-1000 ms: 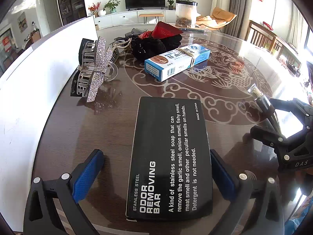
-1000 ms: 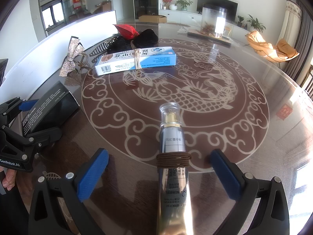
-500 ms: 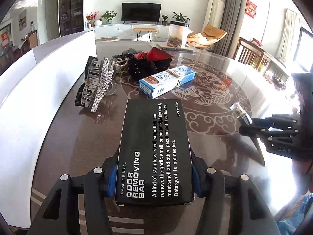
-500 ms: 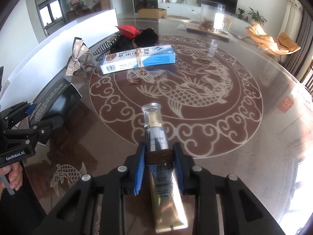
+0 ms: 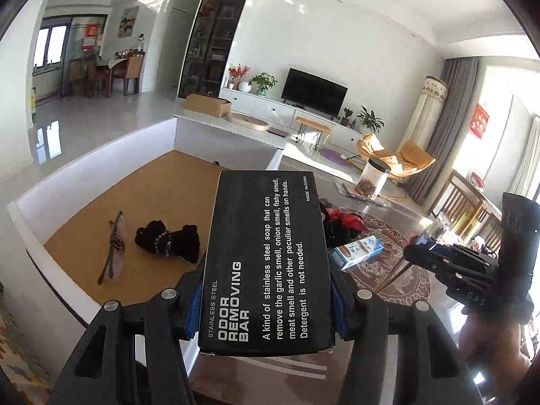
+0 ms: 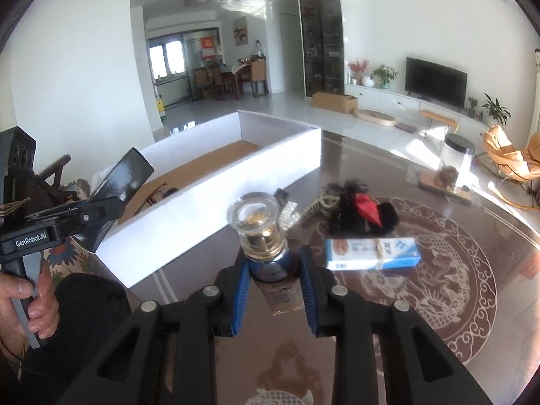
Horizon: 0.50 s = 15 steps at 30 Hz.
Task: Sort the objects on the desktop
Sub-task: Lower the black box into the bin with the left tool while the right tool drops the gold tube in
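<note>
My left gripper (image 5: 266, 300) is shut on a black box marked "Odor Removing Bar" (image 5: 266, 263) and holds it raised beside the white-walled box with a brown floor (image 5: 101, 209). That box holds a black bundle (image 5: 167, 241) and glasses (image 5: 113, 246). My right gripper (image 6: 275, 287) is shut on a cosmetic tube with a clear cap (image 6: 260, 233), lifted above the table. A blue-and-white carton (image 6: 371, 253) and a black-and-red pile (image 6: 357, 212) lie on the table. The left gripper and its black box show in the right wrist view (image 6: 111, 189).
The round glass table with a dragon pattern (image 6: 455, 270) stretches to the right. A clear jar with a black lid (image 6: 455, 165) stands at its far side. A sparkly hair clip (image 6: 290, 211) lies by the white box wall (image 6: 236, 199).
Both grippers, shut on their objects, have lifted off the table and tilted up; the left now holds the black box up beside the white box, whose inside has come into view.
</note>
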Tool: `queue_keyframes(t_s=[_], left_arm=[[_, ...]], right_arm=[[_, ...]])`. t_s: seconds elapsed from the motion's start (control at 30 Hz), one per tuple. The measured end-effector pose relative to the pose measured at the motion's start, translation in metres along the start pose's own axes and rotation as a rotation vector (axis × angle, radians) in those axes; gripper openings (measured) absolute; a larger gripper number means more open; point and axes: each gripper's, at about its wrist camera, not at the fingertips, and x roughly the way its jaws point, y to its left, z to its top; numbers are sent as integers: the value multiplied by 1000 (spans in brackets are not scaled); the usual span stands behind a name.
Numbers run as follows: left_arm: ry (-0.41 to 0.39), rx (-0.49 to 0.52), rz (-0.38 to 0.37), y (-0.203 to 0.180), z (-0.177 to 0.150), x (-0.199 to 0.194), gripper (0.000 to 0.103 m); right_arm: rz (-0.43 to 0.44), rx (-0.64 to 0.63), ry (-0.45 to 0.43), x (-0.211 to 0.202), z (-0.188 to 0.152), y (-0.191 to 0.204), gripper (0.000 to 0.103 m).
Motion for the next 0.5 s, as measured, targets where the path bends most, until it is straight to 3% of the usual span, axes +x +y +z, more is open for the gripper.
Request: queue_keyframes(t_s=[0.13,0.23,0.33,0.5], left_arm=[[-11,-30,141,55,34,-3,57],[25,-67,206,95,52,13,57],[95,-69,264,120,60,42,57],[260,-72,324,144,50,93,59]], right_arm=[[170,-17,-71,24,59,51,29],[284,-33,-55,58,87,91,29],[344,-50,69,113,93,129,29],[325,-43,305,198,72,159,32]])
